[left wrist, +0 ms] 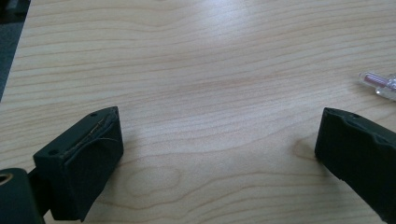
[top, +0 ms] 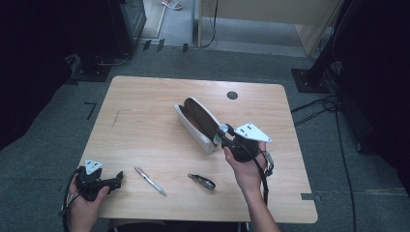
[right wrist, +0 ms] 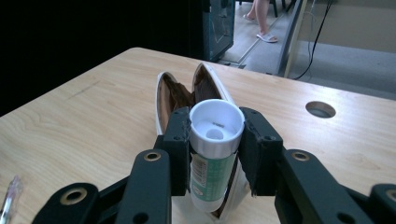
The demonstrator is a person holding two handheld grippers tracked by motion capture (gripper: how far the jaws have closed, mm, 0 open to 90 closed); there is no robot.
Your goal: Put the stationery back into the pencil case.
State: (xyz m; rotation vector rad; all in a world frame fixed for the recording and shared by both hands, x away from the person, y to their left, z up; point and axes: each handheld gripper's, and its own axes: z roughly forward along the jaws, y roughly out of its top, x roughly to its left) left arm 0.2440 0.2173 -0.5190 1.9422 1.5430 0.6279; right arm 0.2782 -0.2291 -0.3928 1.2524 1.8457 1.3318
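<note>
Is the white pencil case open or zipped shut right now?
Open. The pencil case gapes, its two sides spread and brown lining showing, while the right gripper holds a white-capped tube at its mouth.

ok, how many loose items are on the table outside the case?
2: a clear pen near the front edge, and a dark small item to its right. A glue stick is in the right gripper over the case; the case may hide more.

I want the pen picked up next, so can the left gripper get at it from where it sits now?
Probably yes. The left gripper rests on the table with its jaws open, and the pen lies just beside it on bare wood. The right gripper is busy holding a white tube.
</note>
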